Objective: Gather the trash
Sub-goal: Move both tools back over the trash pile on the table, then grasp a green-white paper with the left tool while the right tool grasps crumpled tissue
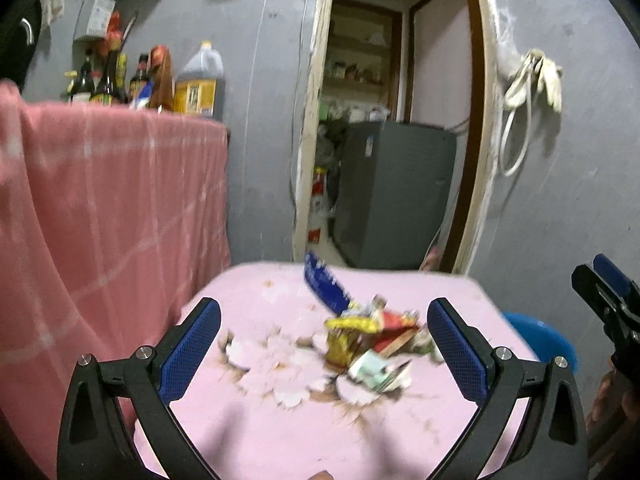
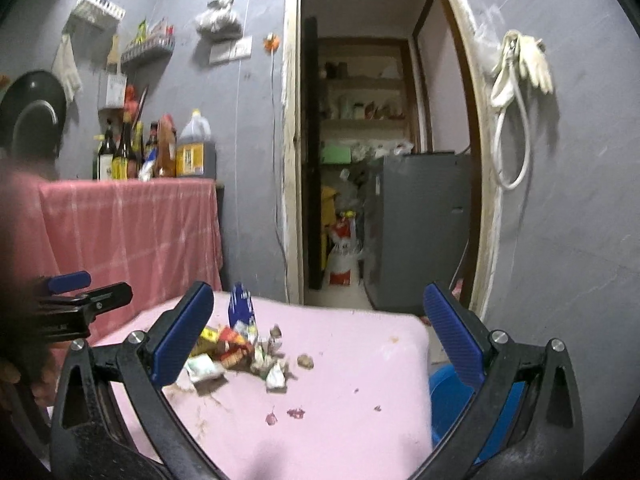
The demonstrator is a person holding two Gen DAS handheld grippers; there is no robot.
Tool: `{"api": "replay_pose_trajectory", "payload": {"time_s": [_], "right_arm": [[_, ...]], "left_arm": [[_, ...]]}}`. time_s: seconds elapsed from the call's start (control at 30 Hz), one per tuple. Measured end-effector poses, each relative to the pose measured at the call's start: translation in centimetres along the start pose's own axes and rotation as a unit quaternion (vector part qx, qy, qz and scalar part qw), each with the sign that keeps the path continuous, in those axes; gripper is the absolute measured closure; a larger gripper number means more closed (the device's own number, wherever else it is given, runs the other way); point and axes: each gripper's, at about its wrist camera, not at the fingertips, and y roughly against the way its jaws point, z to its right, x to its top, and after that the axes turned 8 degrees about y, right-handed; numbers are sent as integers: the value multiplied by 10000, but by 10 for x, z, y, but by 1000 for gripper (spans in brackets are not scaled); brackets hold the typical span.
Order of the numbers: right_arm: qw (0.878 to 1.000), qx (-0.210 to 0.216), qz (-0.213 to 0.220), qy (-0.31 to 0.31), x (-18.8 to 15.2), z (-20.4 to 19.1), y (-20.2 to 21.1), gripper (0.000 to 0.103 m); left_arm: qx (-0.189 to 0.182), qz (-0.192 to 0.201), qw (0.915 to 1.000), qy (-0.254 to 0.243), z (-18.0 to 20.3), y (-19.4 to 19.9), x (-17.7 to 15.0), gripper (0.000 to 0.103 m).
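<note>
A heap of crumpled wrappers (image 1: 372, 340), yellow, red, white and green, lies on a pink flowered table (image 1: 260, 432). A blue packet (image 1: 324, 284) stands at its far side. My left gripper (image 1: 324, 348) is open and empty, its jaws either side of the heap and short of it. In the right wrist view the heap (image 2: 236, 354) lies left of centre, with the blue packet (image 2: 240, 308) behind and a small brown scrap (image 2: 305, 361) to its right. My right gripper (image 2: 320, 344) is open and empty above the table (image 2: 340, 432).
A blue bin (image 2: 452, 408) stands below the table's right edge, also in the left wrist view (image 1: 544, 340). A pink-draped counter (image 1: 100, 208) with bottles (image 1: 132, 80) is to the left. A doorway ahead shows a grey cabinet (image 1: 392, 192). Small red scraps (image 2: 296, 413) lie on the table.
</note>
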Motion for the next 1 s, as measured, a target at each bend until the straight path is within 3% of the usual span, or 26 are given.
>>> {"api": "replay_pose_trajectory", "payload": {"time_s": [0.33, 0.47, 0.73, 0.9, 1.0], "right_arm": [[9959, 408, -809, -10, -32, -2, -50, 1], [9910, 645, -1177, -21, -39, -5, -68, 14], [9766, 1039, -1883, -16, -50, -11, -98, 30], [9628, 1336, -2347, -68, -59, -15, -118, 44], [9559, 1445, -2555, -92, -63, -17, -128, 51]], "left_arm": [[-109, -1042, 9945, 15, -10, -51, -23, 2], [-258, -1299, 9912, 80, -11, -63, -26, 7], [-812, -1985, 9760, 366, -13, -83, -30, 49], [-1020, -2244, 9682, 435, -9, -88, -33, 66], [-1101, -2332, 9649, 497, -10, -92, -32, 70]]}}
